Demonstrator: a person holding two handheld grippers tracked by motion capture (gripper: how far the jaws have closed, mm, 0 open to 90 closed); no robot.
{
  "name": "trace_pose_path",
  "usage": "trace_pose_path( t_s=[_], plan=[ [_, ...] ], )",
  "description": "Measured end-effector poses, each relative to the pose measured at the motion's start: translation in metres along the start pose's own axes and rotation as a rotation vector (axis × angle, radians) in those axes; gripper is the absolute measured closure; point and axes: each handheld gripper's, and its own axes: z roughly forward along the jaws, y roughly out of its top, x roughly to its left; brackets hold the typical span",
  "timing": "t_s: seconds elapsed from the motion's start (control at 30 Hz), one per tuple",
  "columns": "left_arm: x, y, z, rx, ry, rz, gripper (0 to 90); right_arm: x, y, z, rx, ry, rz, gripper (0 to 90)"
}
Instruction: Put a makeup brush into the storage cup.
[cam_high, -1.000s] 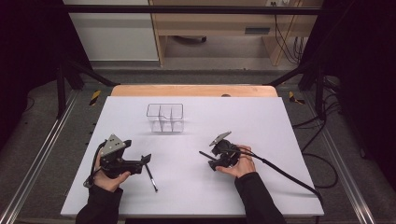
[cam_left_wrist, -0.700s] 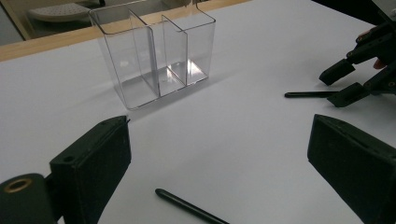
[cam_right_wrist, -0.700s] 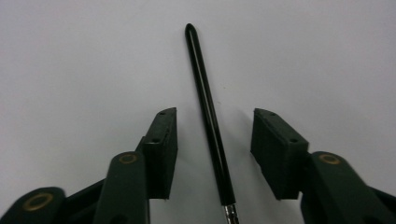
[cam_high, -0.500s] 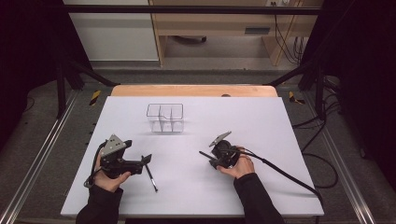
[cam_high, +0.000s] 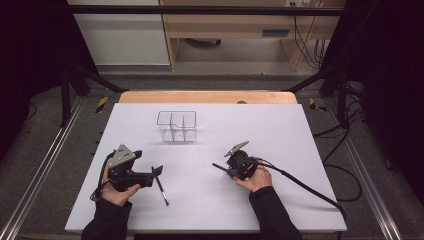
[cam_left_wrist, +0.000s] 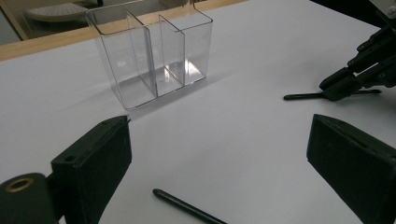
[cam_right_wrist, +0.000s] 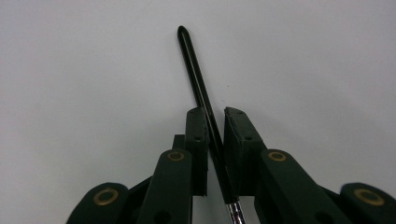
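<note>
Right gripper (cam_right_wrist: 215, 123), jaws just closing, clamps black pen (cam_right_wrist: 198, 84) on white table (cam_high: 300, 130); left gripper (cam_left_wrist: 219, 154) gapes wide.

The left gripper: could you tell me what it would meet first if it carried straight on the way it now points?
Probably the clear three-compartment organizer: in the left gripper view it stands ahead between the open jaws of the left gripper. A black pen lies nearer on the table, likely beneath that line; depth is uncertain.

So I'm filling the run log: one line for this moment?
right gripper: closing on black pen | left gripper: open over second pen | organizer: empty
</note>
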Motion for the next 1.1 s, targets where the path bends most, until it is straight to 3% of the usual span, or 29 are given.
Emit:
trace_pose_path(
  t_s=[0.13, 0.2, 0.37, 0.73, 1.1],
  plan=[
    [0.000, 0.000, 0.000, -0.001, -0.001, 0.001, 5.9, 0.001, 0.000, 0.000, -0.006, -0.010, 0.018, 82.1],
    [0.000, 0.000, 0.000, 0.000, -0.001, 0.002, 6.0, 0.002, -0.001, 0.000, -0.011, -0.043, 0.023, 84.1],
    [-0.001, 0.000, 0.000, 0.002, -0.003, 0.004, 6.2, 0.002, -0.002, 0.001, -0.022, -0.054, 0.074, 84.0],
    [-0.001, 0.000, 0.000, 0.004, -0.005, 0.006, 6.4, 0.000, 0.001, -0.013, -0.036, -0.049, 0.043, 71.8],
    [-0.001, 0.000, 0.000, 0.009, -0.009, 0.011, 6.3, -0.004, 0.001, -0.013, 0.070, -0.011, 0.018, 72.0]
  ],
)
